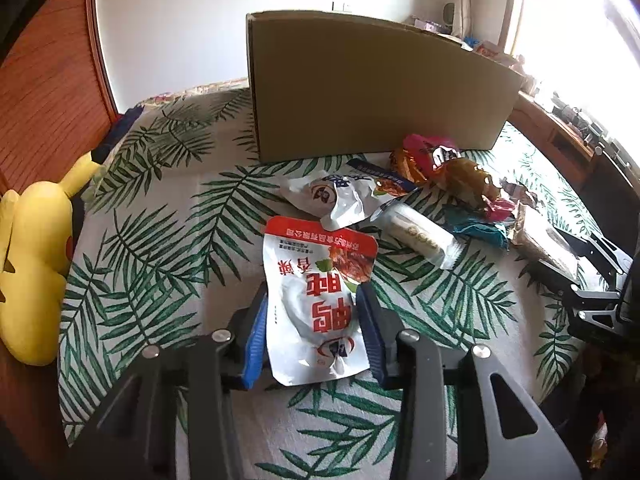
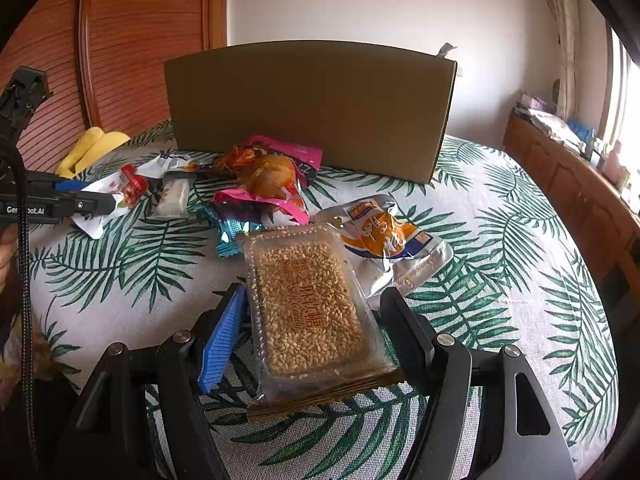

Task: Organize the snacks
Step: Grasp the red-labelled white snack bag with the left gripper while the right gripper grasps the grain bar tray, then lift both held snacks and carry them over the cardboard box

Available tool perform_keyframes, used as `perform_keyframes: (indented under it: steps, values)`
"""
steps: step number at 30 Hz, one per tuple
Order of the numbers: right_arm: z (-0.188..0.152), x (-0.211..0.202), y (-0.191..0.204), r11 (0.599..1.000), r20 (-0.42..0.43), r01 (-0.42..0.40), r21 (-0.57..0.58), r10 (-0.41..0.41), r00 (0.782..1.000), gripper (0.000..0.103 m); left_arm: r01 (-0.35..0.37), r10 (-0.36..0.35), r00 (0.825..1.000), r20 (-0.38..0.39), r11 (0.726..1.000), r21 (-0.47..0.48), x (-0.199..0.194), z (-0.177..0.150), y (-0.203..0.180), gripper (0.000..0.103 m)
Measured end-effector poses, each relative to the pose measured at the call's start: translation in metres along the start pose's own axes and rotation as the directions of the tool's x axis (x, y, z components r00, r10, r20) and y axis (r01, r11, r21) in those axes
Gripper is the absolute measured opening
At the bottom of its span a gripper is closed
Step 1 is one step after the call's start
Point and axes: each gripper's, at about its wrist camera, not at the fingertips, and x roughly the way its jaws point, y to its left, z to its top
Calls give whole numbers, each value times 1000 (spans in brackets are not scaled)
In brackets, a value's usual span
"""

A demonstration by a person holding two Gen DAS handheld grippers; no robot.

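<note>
Left wrist view: left gripper [image 1: 312,320] straddling the white-and-red pouch [image 1: 316,304], blue pads at its two edges, firm pinch not certain (thin foil, slips easily). Best squeezed squarely across the pouch's near half, then carried to the cardboard box [image 1: 372,88] straight ahead.

Right wrist view: right gripper [image 2: 316,328] bracketing the sesame candy tray [image 2: 308,304], jaws wide, contact unclear; gentle pressure on the rigid sides

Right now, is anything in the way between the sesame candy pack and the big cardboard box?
Yes. Loose snack packets lie piled on the tablecloth between the sesame candy pack and the cardboard box, mostly left of the straight path. Going over them looks easiest.
</note>
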Motion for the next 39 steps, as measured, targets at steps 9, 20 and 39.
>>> perform_keyframes:
  steps: [9, 20, 39]
  values:
    - [0, 0, 0, 1000, 0, 0, 0, 0, 1000, 71, 1, -3, 998, 70, 999, 34, -21, -6, -14, 27]
    - [0, 0, 0, 1000, -1, -2, 1, 2, 1000, 71, 28, -33, 994, 104, 999, 46, -37, -2, -22, 2]
    - [10, -21, -7, 999, 16, -31, 31, 31, 999, 48, 40, -57, 976, 211, 996, 85, -72, 4, -44, 0]
